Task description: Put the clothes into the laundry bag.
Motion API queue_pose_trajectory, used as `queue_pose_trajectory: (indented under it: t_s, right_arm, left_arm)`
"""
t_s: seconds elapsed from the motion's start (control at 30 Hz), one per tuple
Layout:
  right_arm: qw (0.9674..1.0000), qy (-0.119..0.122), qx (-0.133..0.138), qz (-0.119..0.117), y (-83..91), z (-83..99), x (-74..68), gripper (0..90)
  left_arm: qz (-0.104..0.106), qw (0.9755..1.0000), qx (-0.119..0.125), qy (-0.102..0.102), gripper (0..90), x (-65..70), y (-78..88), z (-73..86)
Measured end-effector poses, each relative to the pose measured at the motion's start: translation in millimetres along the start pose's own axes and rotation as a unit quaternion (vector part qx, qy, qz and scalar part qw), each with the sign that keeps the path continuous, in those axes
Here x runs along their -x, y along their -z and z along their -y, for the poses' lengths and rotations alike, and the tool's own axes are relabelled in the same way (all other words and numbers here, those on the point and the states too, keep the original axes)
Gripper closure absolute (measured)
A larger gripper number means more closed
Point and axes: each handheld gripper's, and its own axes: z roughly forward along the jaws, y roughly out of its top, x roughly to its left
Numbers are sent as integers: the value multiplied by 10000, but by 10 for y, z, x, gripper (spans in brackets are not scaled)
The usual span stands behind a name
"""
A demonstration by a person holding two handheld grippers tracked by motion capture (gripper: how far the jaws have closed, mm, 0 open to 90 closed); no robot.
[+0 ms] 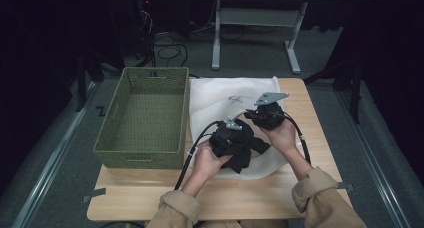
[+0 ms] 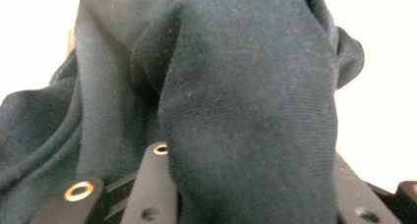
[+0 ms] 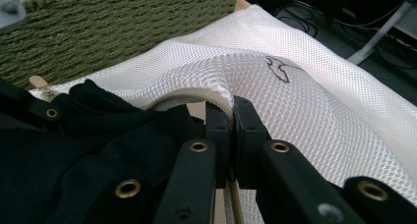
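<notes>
A black garment (image 1: 241, 152) is bunched over the open mouth of a white mesh bag (image 1: 220, 95) on the table. My left gripper (image 1: 234, 137) is shut on the garment; in the left gripper view the dark cloth (image 2: 236, 86) fills the space between the jaws and hides their tips. My right gripper (image 1: 261, 116) is just right of it, shut on the bag's zipper edge (image 3: 216, 98) and holding that edge up off the table. In the right gripper view the garment (image 3: 98, 135) lies left of the jaws and the mesh bag (image 3: 305, 101) stretches away to the right.
A green woven basket (image 1: 155, 71) stands at the table's left, touching the bag; its wall (image 3: 123, 27) is close behind the garment. Bare wooden table (image 1: 225, 198) lies in front of my hands. A desk frame and cables stand on the floor beyond.
</notes>
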Motion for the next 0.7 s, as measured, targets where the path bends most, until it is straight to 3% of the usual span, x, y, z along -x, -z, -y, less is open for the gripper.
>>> queue_pose_trajectory:
  t_s: [0.37,0.53,0.7]
  right_arm:
    - [10000,-36,0,0,-2,1,-4,885]
    - [10000,5,-2,9,9,-5,-14,885]
    - [10000,23,3,-8,9,-9,-30,885]
  left_arm:
    - [-88,9997,27,220,672,-34,-45,-21]
    - [-238,9993,87,258,669,-45,-72,-26]
    - [-357,9983,145,445,667,-74,-80,-40]
